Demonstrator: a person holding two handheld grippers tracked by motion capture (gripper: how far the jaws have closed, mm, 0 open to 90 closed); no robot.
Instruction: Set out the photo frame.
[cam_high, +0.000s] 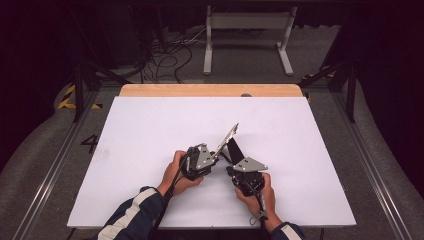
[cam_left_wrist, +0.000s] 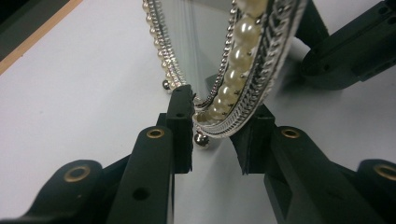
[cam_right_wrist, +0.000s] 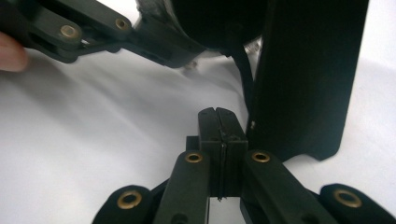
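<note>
A silver photo frame (cam_high: 228, 136) edged with pearls (cam_left_wrist: 245, 32) stands tilted on the white table (cam_high: 150, 140), propped by its black back stand (cam_high: 235, 149). My left gripper (cam_high: 215, 157) comes in from the left. In the left gripper view its pads (cam_left_wrist: 184, 112) sit on either side of the frame's lower edge (cam_left_wrist: 224, 123) and touch it, beside a small silver ball foot (cam_left_wrist: 201, 140). My right gripper (cam_right_wrist: 218, 128) is shut, pads pressed together, just left of the black stand (cam_right_wrist: 303, 79). I cannot tell whether anything thin lies between its pads.
The white sheet covers a wooden tabletop whose bare far edge (cam_high: 210, 90) shows at the back. Behind the table stand a white metal frame (cam_high: 247, 35) and loose cables (cam_high: 170, 55) on the floor. Both hands (cam_high: 175, 172) rest near the table's middle front.
</note>
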